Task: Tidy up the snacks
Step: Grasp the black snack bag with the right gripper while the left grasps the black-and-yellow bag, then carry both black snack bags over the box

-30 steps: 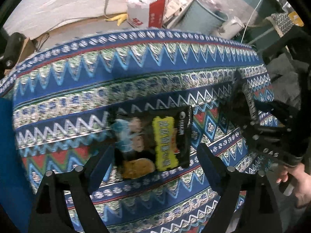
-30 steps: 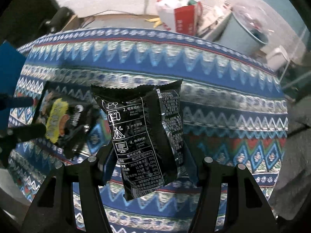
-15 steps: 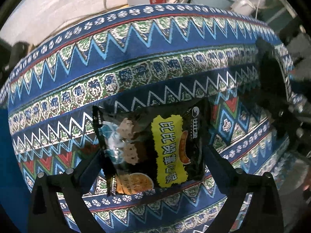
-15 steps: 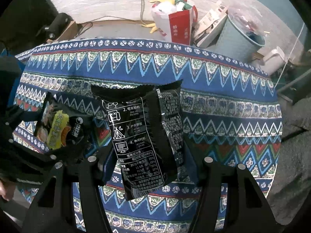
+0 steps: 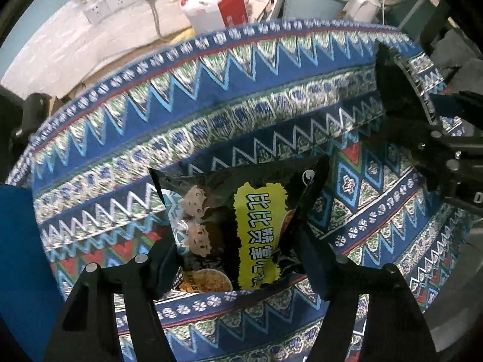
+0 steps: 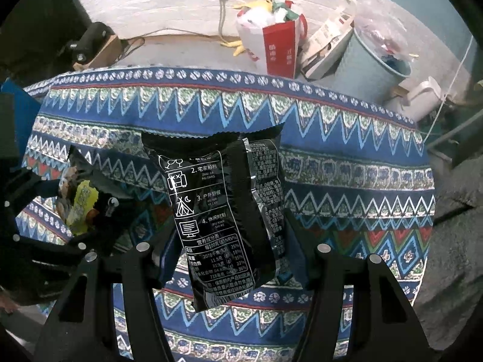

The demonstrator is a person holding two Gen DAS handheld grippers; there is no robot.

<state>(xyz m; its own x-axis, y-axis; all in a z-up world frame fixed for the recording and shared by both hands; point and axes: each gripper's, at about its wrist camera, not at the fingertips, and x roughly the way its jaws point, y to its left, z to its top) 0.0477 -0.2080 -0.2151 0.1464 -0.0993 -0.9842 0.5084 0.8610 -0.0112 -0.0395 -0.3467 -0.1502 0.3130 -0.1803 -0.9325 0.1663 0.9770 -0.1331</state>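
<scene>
my left tongs [image 5: 238, 259] are closing on the yellow-labelled snack bag [image 5: 241, 229] between them, my right tongs [image 6: 232, 259] grip the black snack bag [image 6: 223, 211].

The snack packet [image 5: 235, 229] between the left gripper's [image 5: 238, 259] matt black plastic fingers is glossy printed film; the packet [image 6: 229, 211] in the right gripper [image 6: 232, 256] is shiny crinkled black foil; beneath both, the table's woven patterned cloth [image 6: 347, 163] looks matt and soft.
</scene>
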